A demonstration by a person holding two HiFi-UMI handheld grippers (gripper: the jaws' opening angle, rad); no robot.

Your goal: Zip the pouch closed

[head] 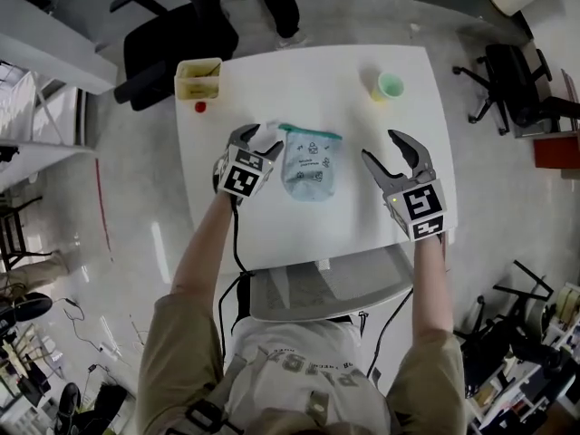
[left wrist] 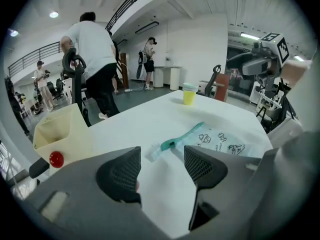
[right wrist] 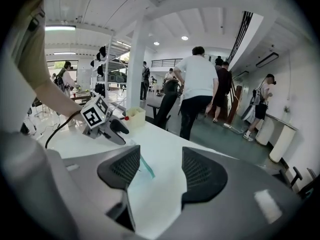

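Observation:
A light blue pouch (head: 308, 168) with printed drawings lies flat in the middle of the white table (head: 353, 216); its teal zipper strip (head: 311, 134) faces the far side. My left gripper (head: 260, 140) is at the pouch's upper left corner, open. In the left gripper view the zipper's end (left wrist: 169, 145) lies on the table just ahead of the gap between the jaws of that gripper (left wrist: 161, 159), untouched, with the pouch (left wrist: 225, 141) to the right. My right gripper (head: 381, 146) hovers open to the right of the pouch, clear of it. Between this gripper's (right wrist: 160, 164) jaws only the teal edge (right wrist: 146, 168) shows.
A cream bin (head: 198, 78) stands at the table's far left corner with a small red ball (head: 200, 107) beside it. A green cup (head: 388, 86) stands at the far right. A black office chair (head: 168, 43) and a standing person (head: 272, 3) are beyond the table.

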